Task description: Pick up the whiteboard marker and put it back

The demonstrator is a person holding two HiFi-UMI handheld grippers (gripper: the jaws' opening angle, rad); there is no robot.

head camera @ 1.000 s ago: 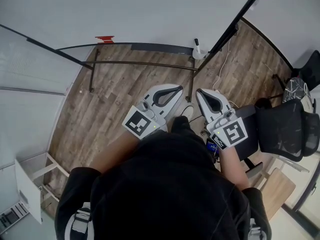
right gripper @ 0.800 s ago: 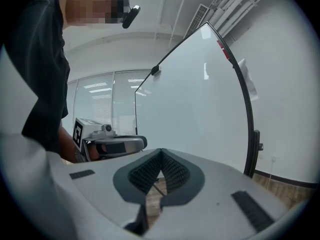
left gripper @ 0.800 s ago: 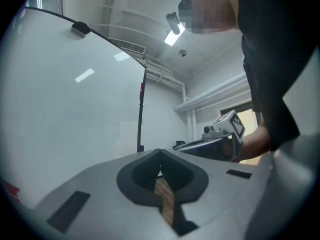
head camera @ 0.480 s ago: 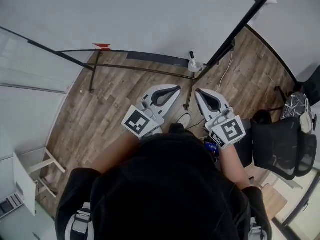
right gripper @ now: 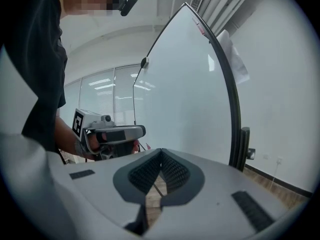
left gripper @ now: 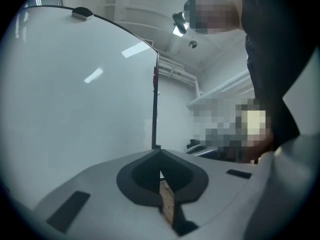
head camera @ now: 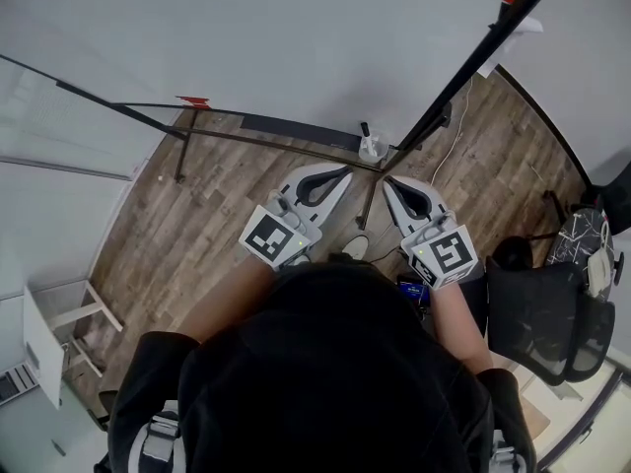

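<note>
On the wood floor (head camera: 212,220) before the whiteboard (head camera: 296,37), open room lies left.
Left gripper (head camera: 348,172) and right gripper (head camera: 386,180) are closed, empty; the whiteboard marker (head camera: 364,129) stands in a white cup (head camera: 372,151) beyond them, with a chair (head camera: 542,313) at right.

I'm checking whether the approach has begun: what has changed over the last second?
The person has moved forward toward the whiteboard. In the head view, the white holder with the dark marker standing in it now lies much nearer the tips of the left gripper and right gripper. Nothing was grasped or released. Both grippers stay shut, empty and side by side.
</note>
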